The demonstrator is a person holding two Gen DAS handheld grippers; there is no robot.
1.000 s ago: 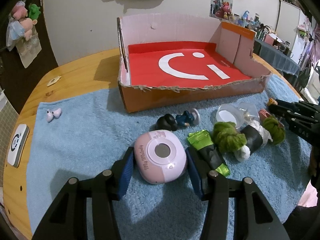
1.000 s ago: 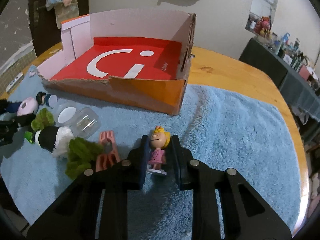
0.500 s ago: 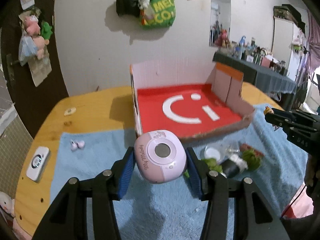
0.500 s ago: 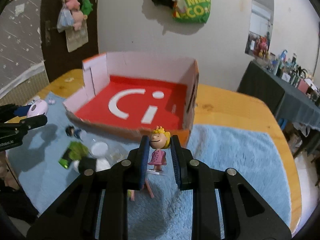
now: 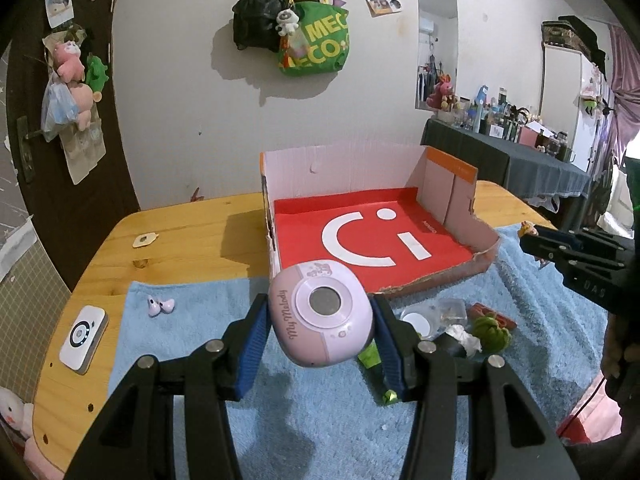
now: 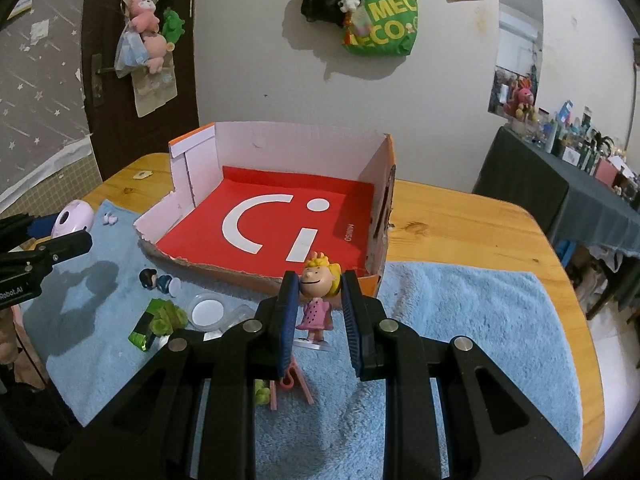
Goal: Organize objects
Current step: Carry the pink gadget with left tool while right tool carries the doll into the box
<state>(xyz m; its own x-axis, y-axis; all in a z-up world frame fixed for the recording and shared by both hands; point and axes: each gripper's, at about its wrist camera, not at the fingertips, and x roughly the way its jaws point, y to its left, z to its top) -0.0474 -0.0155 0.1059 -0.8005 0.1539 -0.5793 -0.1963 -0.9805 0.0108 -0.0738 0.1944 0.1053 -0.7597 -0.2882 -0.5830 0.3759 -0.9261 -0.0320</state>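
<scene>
Both loads now lifted off towel: left gripper clamps pink case, right gripper pinches figurine; red box at frame centre, just beyond each.

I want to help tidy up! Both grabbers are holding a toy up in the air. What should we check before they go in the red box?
1. Left gripper clamps the pink My Melody case on both sides: ok.
2. Right gripper pinches the blonde girl figurine by the head: ok.
3. Both toys lifted clear of the blue towel: ok.
4. Red floor of the cardboard box is free: ok.
5. The box's torn front wall is low, easy to pass over: ok.
6. The case's grip firm enough not to slip: cannot tell.
</scene>
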